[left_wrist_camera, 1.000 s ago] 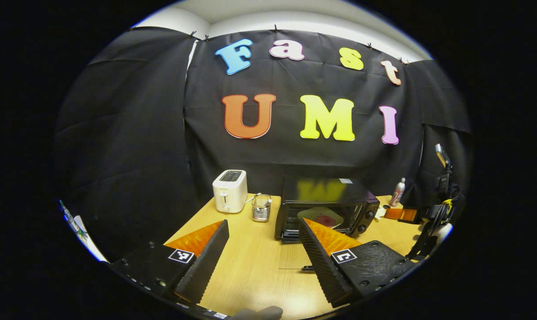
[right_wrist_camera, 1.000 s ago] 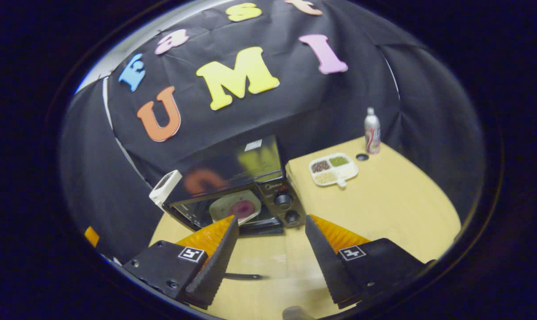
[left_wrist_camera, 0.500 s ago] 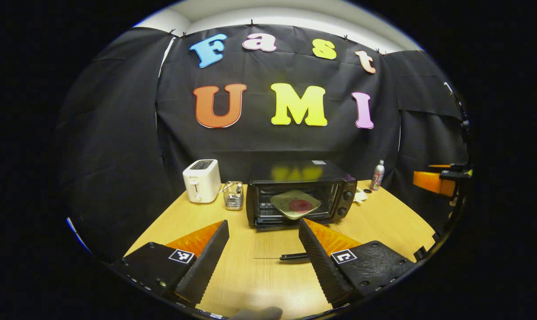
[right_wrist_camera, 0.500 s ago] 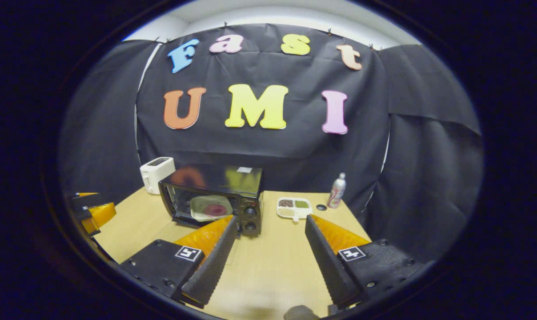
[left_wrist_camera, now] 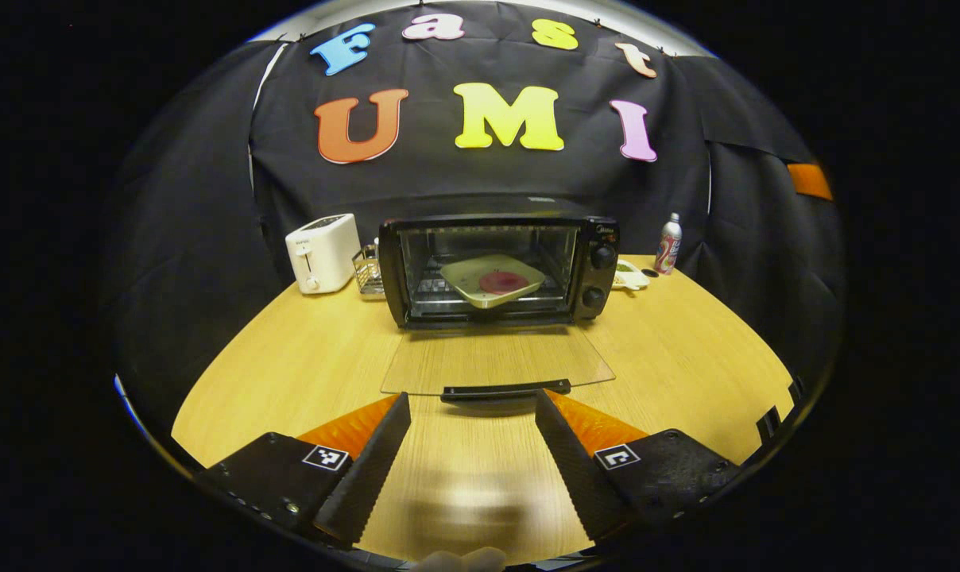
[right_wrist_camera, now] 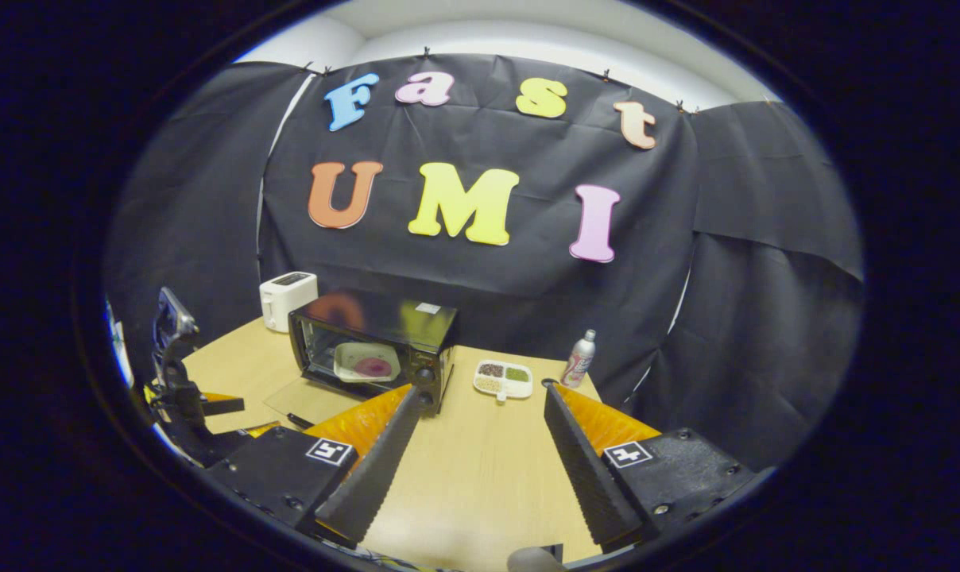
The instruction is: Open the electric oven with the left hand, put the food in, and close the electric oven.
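Two of the three steps are looking finished to me, judging by how things are lying now. I am holding my left gripper (left_wrist_camera: 472,453) low over the wooden table (left_wrist_camera: 289,373), its fingers spread wide with nothing between them, and it is pointing straight at the electric oven (left_wrist_camera: 497,270). Just beyond my fingertips, the oven's glass door (left_wrist_camera: 496,361) is lying flat and fully open, its dark handle (left_wrist_camera: 504,391) nearest to me and not being touched. Inside the oven, a pale plate (left_wrist_camera: 492,280) carrying a round red piece of food (left_wrist_camera: 503,281) is sitting on the rack. I am holding my right gripper (right_wrist_camera: 480,453) off to the oven's right, well apart from it, fingers also spread and empty. Farther out, a white toaster (left_wrist_camera: 321,253) is standing left of the oven, and a divided dish (right_wrist_camera: 502,379) and a can (right_wrist_camera: 580,359) are sitting to its right. What is remaining, I judge, is lifting the door shut.
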{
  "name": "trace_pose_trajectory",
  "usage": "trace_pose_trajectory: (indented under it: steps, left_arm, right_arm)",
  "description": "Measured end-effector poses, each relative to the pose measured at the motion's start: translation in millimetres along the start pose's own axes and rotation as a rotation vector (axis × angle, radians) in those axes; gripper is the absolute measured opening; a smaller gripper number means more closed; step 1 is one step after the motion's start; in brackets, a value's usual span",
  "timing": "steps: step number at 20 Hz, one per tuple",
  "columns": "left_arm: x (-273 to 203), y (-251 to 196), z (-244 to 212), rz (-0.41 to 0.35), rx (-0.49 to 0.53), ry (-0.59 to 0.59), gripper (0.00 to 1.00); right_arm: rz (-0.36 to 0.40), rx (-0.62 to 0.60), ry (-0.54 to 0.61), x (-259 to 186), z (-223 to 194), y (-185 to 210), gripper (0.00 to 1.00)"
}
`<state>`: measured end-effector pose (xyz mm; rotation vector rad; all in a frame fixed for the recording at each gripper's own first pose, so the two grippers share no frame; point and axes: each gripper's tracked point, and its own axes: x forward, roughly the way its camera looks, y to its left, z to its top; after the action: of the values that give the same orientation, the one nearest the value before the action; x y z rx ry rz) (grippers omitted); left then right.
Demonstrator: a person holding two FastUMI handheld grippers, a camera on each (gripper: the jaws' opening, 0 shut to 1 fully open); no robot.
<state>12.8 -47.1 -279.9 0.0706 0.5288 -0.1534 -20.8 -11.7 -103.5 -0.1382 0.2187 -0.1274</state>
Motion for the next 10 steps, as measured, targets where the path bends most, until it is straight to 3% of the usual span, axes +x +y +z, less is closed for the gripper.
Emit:
trace_pose_trajectory:
  steps: [4,9,10]
  left_arm:
    - [24,-16,-37,-0.009,-0.025,0.097,0.97]
    - [53,-25,-55,-0.02,-0.007,0.138,1.0]
    - [58,-25,-55,-0.02,0.001,0.141,0.97]
  right_arm:
    - [-0.007,0.015,0.02,4,-3,-18,1.0]
    - [-0.044,0.009,0.031,10,-9,-39,1.0]
    - [-0.051,0.011,0.035,10,-10,-43,1.0]
